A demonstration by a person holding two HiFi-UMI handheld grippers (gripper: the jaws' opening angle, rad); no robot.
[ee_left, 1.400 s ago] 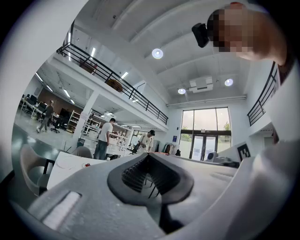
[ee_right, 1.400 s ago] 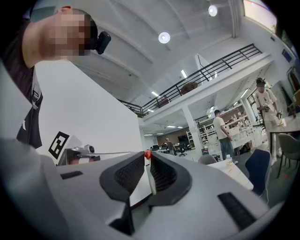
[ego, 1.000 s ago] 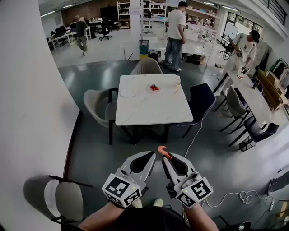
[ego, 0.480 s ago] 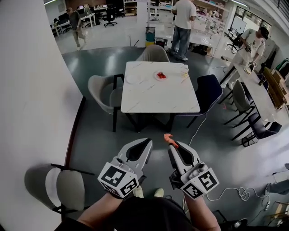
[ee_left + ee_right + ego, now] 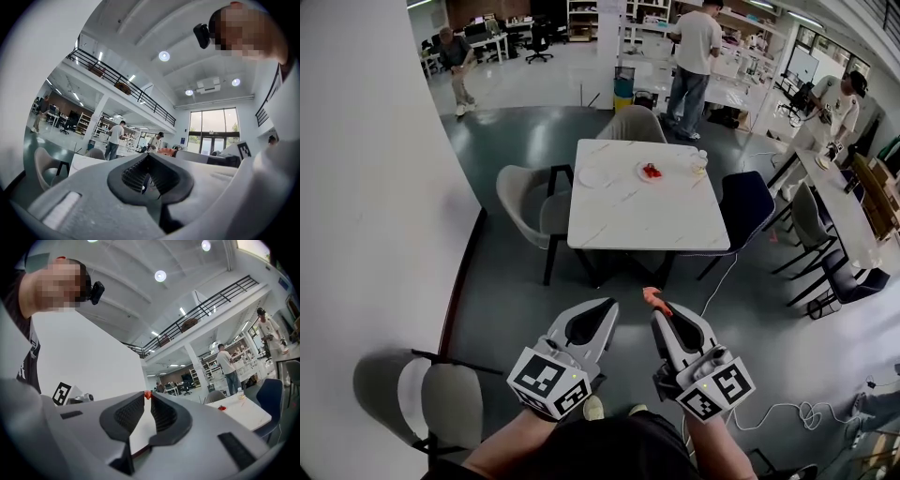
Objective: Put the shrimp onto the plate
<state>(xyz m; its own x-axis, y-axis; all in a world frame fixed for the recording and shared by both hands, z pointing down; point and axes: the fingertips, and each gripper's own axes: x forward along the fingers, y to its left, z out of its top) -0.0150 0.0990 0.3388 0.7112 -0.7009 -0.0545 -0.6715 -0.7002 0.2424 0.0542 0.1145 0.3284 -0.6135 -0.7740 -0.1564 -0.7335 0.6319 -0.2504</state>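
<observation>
An orange shrimp point(image 5: 651, 299) sticks out of the tips of my right gripper point(image 5: 659, 307), which is shut on it low in the head view. It also shows as a small orange bit point(image 5: 147, 394) at the jaw tips in the right gripper view. My left gripper point(image 5: 606, 307) is beside it, shut with nothing in it. Both are held over the floor, well short of the white marble table point(image 5: 619, 220). On the table's far side stands a small plate point(image 5: 644, 177) with red food point(image 5: 652, 171) on it, seen again as a red spot point(image 5: 221, 408).
A second, bare plate point(image 5: 590, 176) and a bottle point(image 5: 700, 161) are on the table. Chairs stand round it: beige point(image 5: 530, 206), dark blue point(image 5: 744, 204), and one at the far side point(image 5: 633, 126). Another chair point(image 5: 441, 403) is near my left. A white wall point(image 5: 375, 187) runs along the left. People stand behind.
The table has slid a little to the right in the head view. Both grippers keep the same pose in front of me, the shrimp still in the right one.
</observation>
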